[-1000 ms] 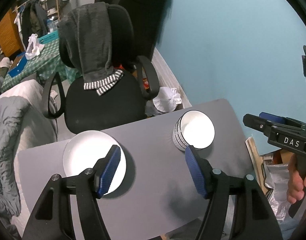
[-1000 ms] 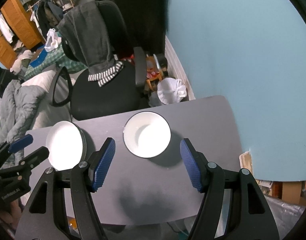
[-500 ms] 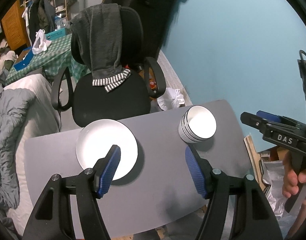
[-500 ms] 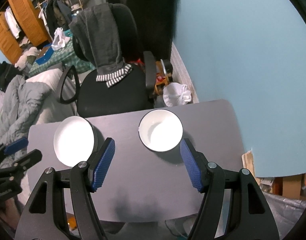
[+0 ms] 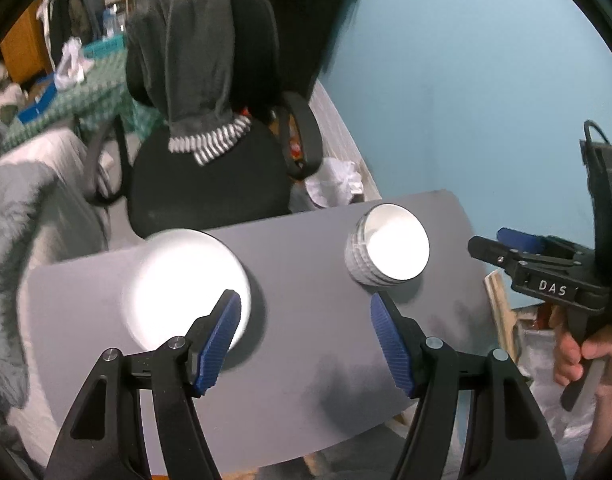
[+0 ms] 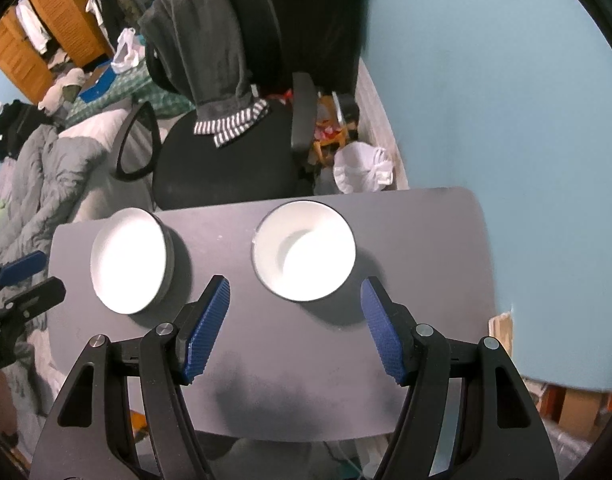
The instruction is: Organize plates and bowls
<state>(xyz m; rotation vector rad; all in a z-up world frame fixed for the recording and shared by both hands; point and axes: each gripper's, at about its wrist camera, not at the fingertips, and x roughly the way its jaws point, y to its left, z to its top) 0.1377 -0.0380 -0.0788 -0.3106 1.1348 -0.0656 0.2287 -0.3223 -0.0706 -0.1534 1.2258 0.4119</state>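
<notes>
step: both grippers hovering, fingers apart, empty | flat white round plate (image 5: 186, 280), white striped bowl (image 6: 304, 250) sitting apart on grey desk (image 6: 405, 240) | next: likely gripping bowl rim

Matt grey table (image 6: 417, 240), glossy white bowl (image 6: 304, 250) with ribbed outer wall, glossy white plate (image 5: 186, 288), ridged blue pads (image 6: 208, 322) on black plastic fingers, grey cloth garment (image 6: 210, 52)

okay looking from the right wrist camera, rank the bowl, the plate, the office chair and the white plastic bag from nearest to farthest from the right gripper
1. Bowl: just ahead of the right gripper, on the grey table.
2. Plate: on the table's left side.
3. Office chair and white plastic bag: both beyond the table's far edge, chair to the left, bag on the floor to the right; too close to call.
</notes>
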